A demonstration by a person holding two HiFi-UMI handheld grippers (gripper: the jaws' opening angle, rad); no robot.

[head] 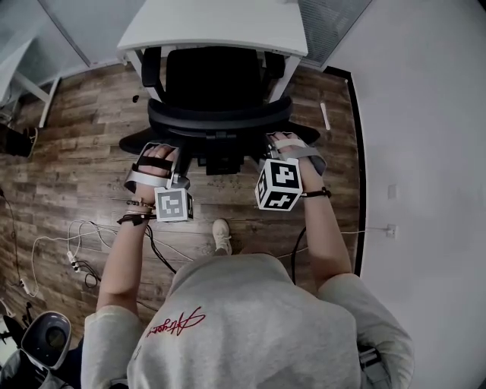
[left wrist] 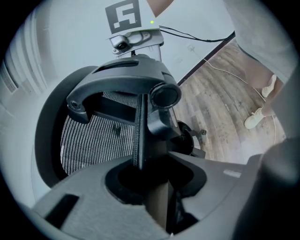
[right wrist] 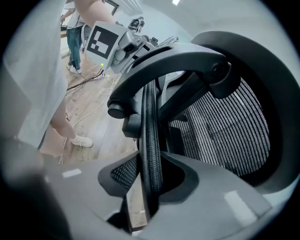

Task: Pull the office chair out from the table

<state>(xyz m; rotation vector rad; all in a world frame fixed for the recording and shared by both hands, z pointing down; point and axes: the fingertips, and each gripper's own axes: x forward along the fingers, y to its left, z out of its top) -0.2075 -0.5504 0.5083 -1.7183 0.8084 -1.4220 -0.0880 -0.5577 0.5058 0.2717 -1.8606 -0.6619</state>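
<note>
The left gripper [head: 162, 149] is clenching the left side of the backrest rim of the black mesh-backed office chair [head: 216, 83], and the right gripper [head: 273, 143] is clamping the same rim on its right, the thin edge pinched between each pair of jaws. The chair is standing on the brown wood-plank floor [head: 76, 152], its seat front lying under the white worktop [head: 220, 23], its back facing the person.

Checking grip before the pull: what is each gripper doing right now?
Left gripper: closed on the chair backrest edge.
Right gripper: closed on the chair backrest edge too.
</note>
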